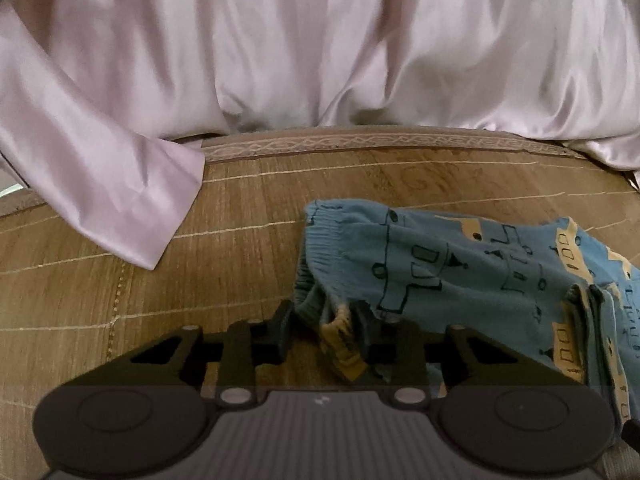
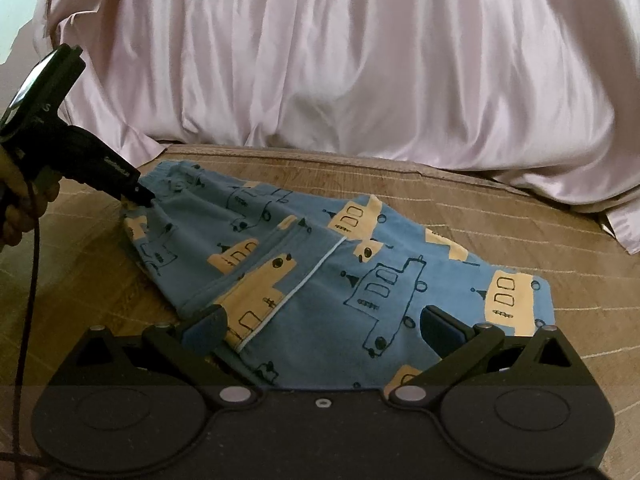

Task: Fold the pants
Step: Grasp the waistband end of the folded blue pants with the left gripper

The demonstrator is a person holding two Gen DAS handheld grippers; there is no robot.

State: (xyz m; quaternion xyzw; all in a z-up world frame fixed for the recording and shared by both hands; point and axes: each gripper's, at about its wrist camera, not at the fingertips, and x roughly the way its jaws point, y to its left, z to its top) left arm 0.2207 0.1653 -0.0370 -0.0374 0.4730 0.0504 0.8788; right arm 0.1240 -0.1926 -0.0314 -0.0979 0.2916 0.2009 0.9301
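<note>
the pants [image 2: 320,264] are lying in a small heap on a brown mat [image 1: 160,280], just in front of a big pink sheet [image 1: 320,40] that is hanging down behind. they are blue with yellow trucks on them. they are looking partly folded already, because layers are sitting on top of each other and a white seam line is showing across the top layer. but the pile is still lumpy and not neat, so the job is looking about half done. the left gripper [image 1: 324,322] is sitting at the waist end of the pants, with its two fingers a little apart and a bit of blue and yellow cloth bunched between them. it is looking like it is pinching the cloth, but i cannot tell for sure if it is squeezing tight. in the right view, this gripper is touching the stretchy waist edge, and a hand [image 2: 16,204] is holding it. the right gripper [image 2: 324,320] is wide open, with its fingers hovering over the near end of the pants and holding nothing. the pants are probably still needing one more fold and a bit of smoothing.
</note>
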